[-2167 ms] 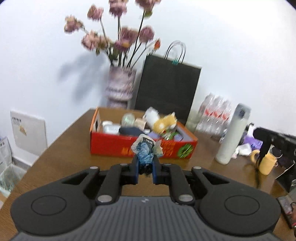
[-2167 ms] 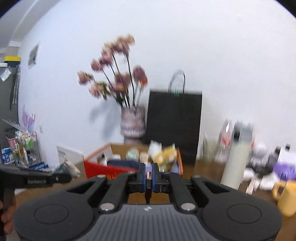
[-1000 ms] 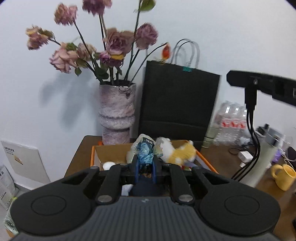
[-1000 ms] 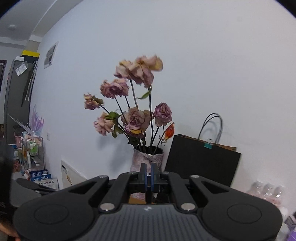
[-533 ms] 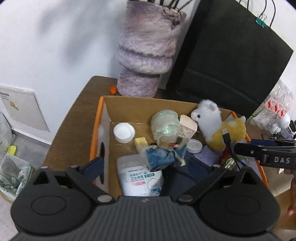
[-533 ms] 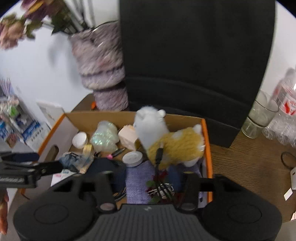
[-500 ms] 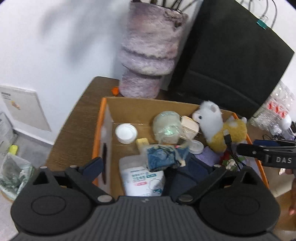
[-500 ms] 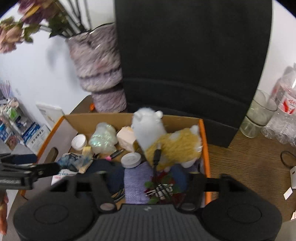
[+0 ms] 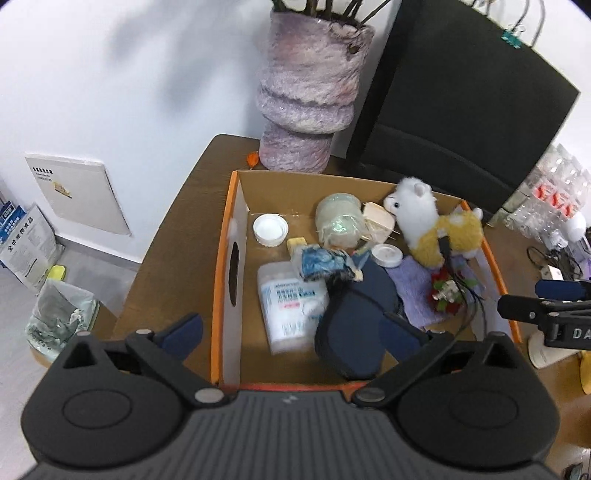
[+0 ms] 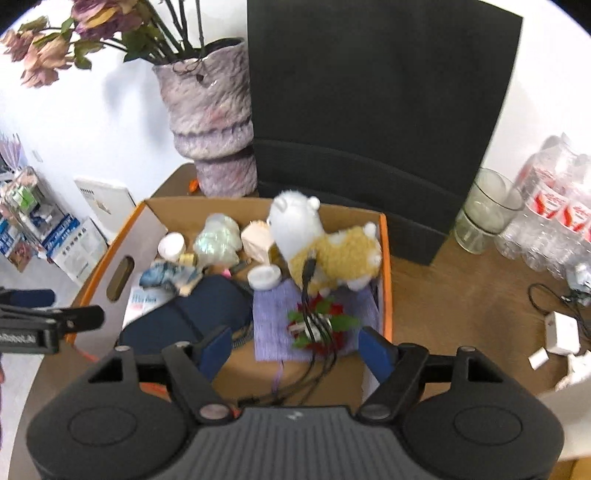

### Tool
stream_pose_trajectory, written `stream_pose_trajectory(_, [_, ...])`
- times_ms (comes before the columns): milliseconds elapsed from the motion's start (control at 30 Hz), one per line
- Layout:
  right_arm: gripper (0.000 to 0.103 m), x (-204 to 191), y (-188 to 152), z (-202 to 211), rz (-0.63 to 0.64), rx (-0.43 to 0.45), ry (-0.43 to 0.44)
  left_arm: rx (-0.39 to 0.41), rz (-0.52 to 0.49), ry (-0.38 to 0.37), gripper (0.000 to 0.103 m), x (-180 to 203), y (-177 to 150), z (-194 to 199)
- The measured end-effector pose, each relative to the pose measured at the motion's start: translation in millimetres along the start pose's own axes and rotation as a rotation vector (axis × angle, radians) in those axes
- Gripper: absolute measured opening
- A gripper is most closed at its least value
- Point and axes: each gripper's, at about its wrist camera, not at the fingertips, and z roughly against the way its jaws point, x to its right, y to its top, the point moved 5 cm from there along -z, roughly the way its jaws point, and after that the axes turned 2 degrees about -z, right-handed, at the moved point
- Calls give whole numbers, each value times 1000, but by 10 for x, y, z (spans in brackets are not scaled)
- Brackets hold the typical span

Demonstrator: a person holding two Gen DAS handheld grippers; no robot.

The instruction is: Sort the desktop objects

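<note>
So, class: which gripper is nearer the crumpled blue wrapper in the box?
Left. The left gripper hovers open just short of the crumpled blue wrapper; the right gripper, opening, hangs over the box's other end.

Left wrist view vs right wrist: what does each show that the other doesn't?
Left wrist only: crumpled plastic bag on the floor. Right wrist only: clear drinking glass on the wooden table, dried pink flowers. Both: orange-rimmed cardboard box holding the white-and-yellow plush alpaca, the purple textured vase, and the black paper bag.
</note>
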Motion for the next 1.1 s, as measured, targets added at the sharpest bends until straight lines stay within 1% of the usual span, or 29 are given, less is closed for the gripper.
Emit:
stream_pose_trajectory(33, [77,4,-39,59,4,5,-7,3,-7,-4,103,7,-23,81])
stream_pose_trajectory(133, [91,-9,-135,218,23,39,-32,30,-12,18,103,18,-86,289])
stream_pose_trajectory(233, [91,-24,-236,387,25,82,-39,66,-19,56,103,54,-191,481])
stream_pose_trajectory(267, [92,-33,-282,439,20,101,-38,97,-25,63,103,83,-248,546])
stream_pose_trajectory(300, [92,-47,-342,495,18,127,-38,136,-34,63,103,119,-320,613])
stream_pose_trajectory(333, [95,-65,-426,556,14,166,-36,178,-53,70,103,155,-425,675])
stream_pose_trajectory(367, [99,-90,-519,600,17,207,-34,205,-73,94,103,188,-522,709])
stream_pose_trajectory(400, [100,-121,-632,634,26,251,-34,223,-92,119,103,216,-613,728])
stream_pose_trajectory(467, [100,-166,-825,642,40,292,-60,249,-125,157,103,279,-829,749])
stream_pose_trajectory(533, [100,-220,-1025,616,47,304,-84,255,-132,140,103,312,-1052,755])
stream_pose_trajectory(600, [100,-261,-1243,604,53,314,-81,241,-116,102,103,319,-1264,740])
stream_pose_trajectory(667, [100,-288,-1453,600,52,330,-74,232,-101,87,103,303,-1496,732])
stream_pose_trajectory(800, [100,-353,-1906,576,54,354,-78,260,-75,105,103,267,-1894,718])
stream_pose_trajectory(900, [100,-406,-2226,524,65,353,-69,270,-63,124,103,237,-2212,670])
stream_pose_trajectory(967, [100,-444,-2429,463,71,347,-59,267,-92,143,103,237,-2392,630])
stream_pose_trajectory(1100, [101,-496,-2785,314,70,315,-50,240,-92,149,103,182,-2737,531])
